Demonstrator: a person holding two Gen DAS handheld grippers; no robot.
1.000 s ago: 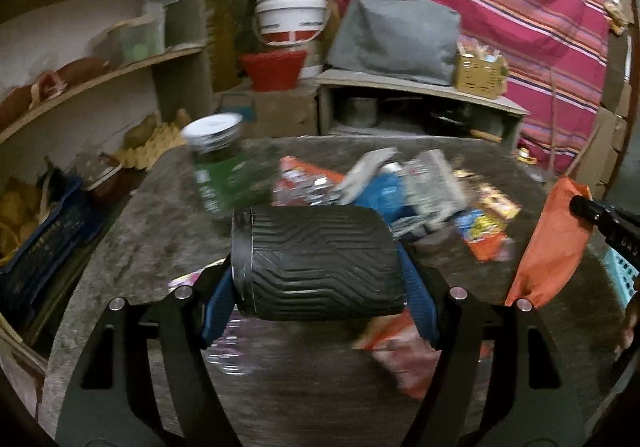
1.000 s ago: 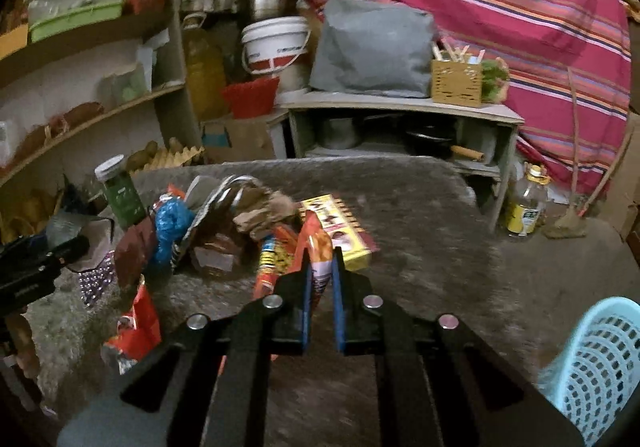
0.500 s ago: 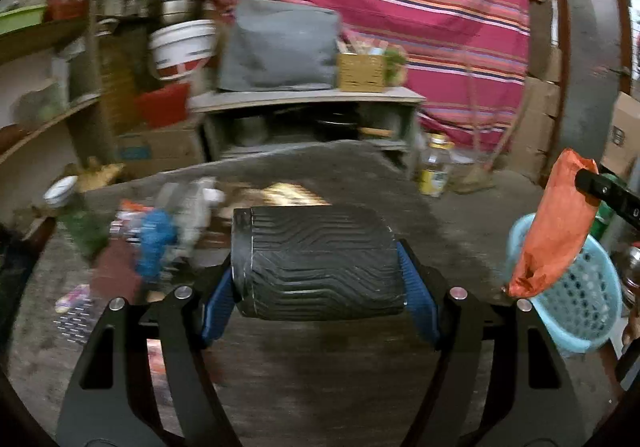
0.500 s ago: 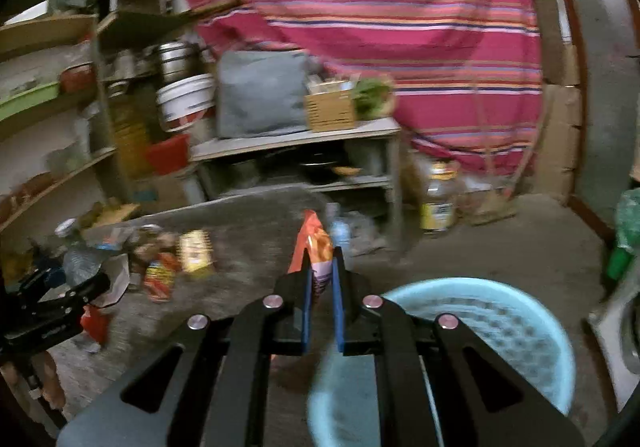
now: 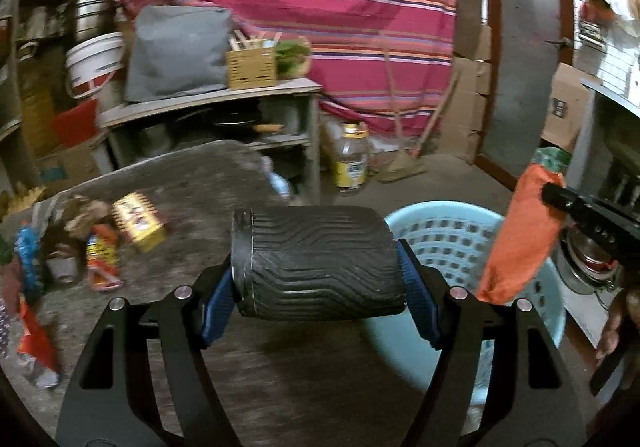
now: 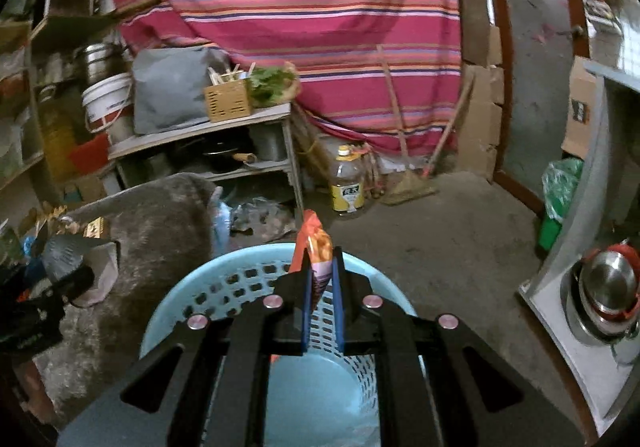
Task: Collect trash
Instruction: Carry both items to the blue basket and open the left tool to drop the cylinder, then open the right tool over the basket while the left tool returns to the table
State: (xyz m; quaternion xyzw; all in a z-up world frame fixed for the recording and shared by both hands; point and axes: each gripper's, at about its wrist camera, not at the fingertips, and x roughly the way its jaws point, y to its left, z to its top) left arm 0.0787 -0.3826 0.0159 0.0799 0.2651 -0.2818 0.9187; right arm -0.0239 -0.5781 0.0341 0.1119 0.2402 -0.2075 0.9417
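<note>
Striped red cloth (image 6: 304,19) hangs at the back, beyond a low shelf unit (image 6: 208,135). Left gripper (image 5: 320,283) clamped on a black ribbed cup (image 5: 320,263) lying sideways between its blue pads; grey table (image 5: 192,183) beneath and left of it, with loose wrappers (image 5: 100,255) and a yellow box (image 5: 138,221) on it. Right gripper (image 6: 320,287) nearly closed, pinching an orange snack packet (image 6: 314,243) that sticks up past the fingertips. Blue basket (image 6: 224,287) directly below the right gripper, just right of the left one.
</note>
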